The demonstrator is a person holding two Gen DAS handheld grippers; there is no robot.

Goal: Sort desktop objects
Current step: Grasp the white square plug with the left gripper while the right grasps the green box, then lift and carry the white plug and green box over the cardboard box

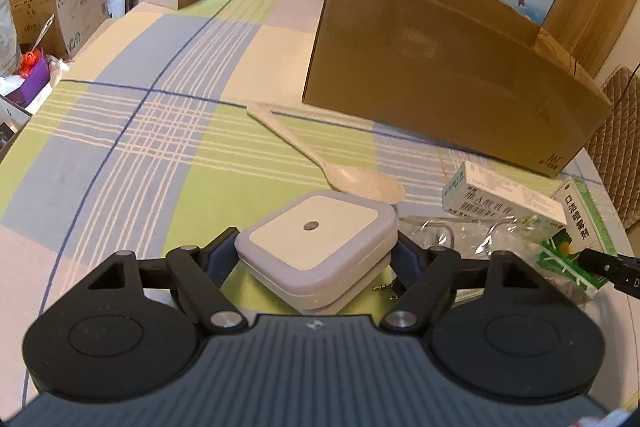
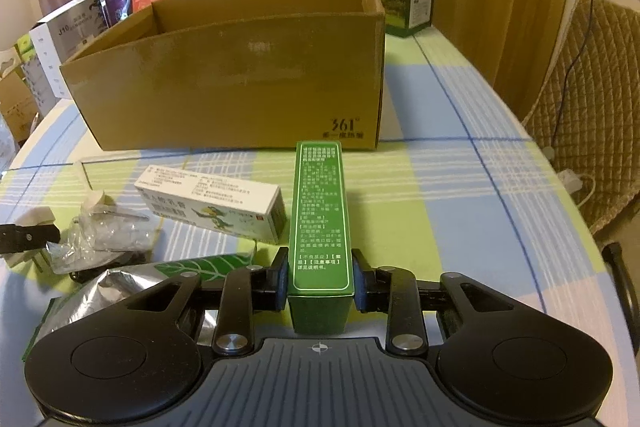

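The left claw (image 1: 316, 259) grips a square grey night light (image 1: 316, 247) at the lower centre of its frame, just above the table (image 1: 120, 131). The right claw (image 2: 320, 285) is closed on a long green box (image 2: 320, 219), low in its frame. The open cardboard box (image 2: 240, 83) stands ahead in the upper middle. To drop either item cleanly, lift well above the near wall first, keeping clear of the spoon (image 1: 320, 155) and white carton (image 2: 212, 207).
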